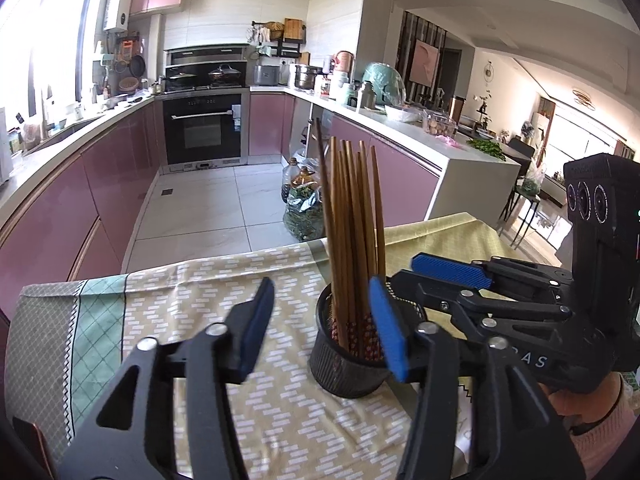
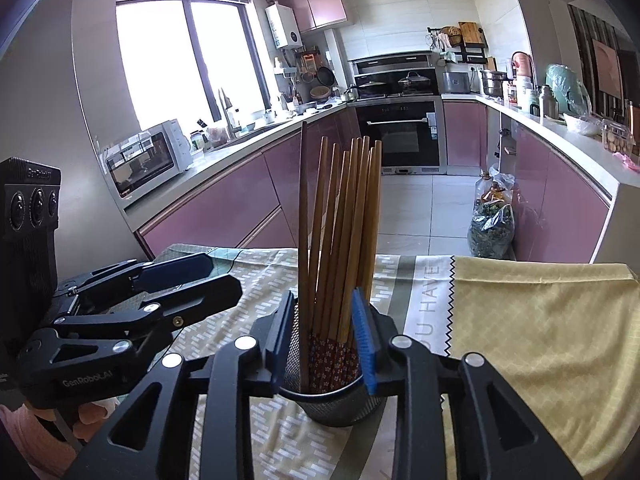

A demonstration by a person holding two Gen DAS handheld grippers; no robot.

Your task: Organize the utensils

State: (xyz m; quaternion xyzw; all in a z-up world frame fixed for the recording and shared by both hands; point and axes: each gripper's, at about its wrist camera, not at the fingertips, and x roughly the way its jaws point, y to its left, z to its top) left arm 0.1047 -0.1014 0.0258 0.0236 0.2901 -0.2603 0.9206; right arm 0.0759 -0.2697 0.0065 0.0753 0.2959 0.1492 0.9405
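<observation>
One cup, nine chopsticks, two grippers.
Right gripper (image 2: 324, 336) was clamped on the mesh cup (image 2: 332, 404) mid-tablecloth (image 2: 540, 320); nine chopsticks (image 2: 348, 220) stood upright inside. Left gripper (image 1: 320, 332) sat wide open, empty, just left of the cup.

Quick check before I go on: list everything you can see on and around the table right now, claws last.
chopsticks: about ten, brown wood, one darker, upright in the holder
holder: one, dark mesh cup, on the tablecloth
tablecloth: one, yellow-green patterned, over the table
microwave: one, white, left counter
oven: one, black, far wall
bags: a few, clear, on the floor
left claw: open, left of the holder
right claw: black with blue pads, either side of the holder
</observation>
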